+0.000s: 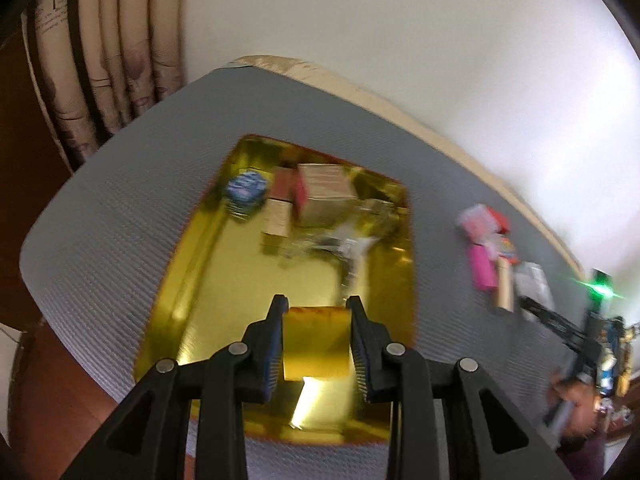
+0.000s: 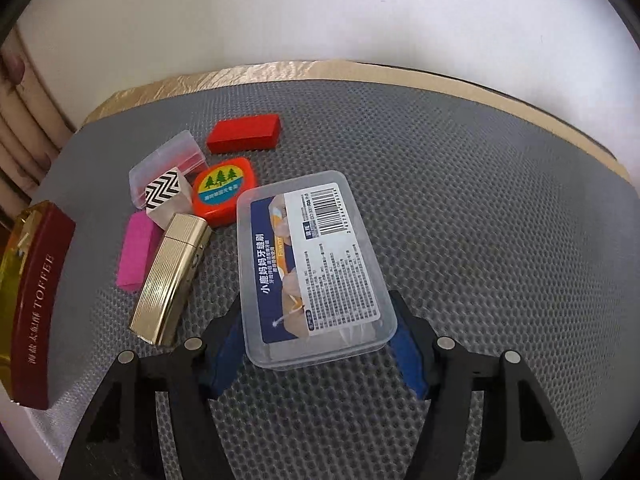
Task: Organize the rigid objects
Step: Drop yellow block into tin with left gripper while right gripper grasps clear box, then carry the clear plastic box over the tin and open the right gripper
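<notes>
Right claw straddles the clear box, seemingly unclamped — it may slip; left claw clamps a gold block over the tin.

Plain white wall; patterned curtain; grey-matted table

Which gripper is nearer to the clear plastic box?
Right. The right gripper has the clear plastic box between its fingers; the left gripper is over the gold tin, far from it.

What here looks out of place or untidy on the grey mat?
Loose items sit in a heap beside the gold tin: the gold ribbed case leans against the orange tape measure, not yet sorted.
</notes>
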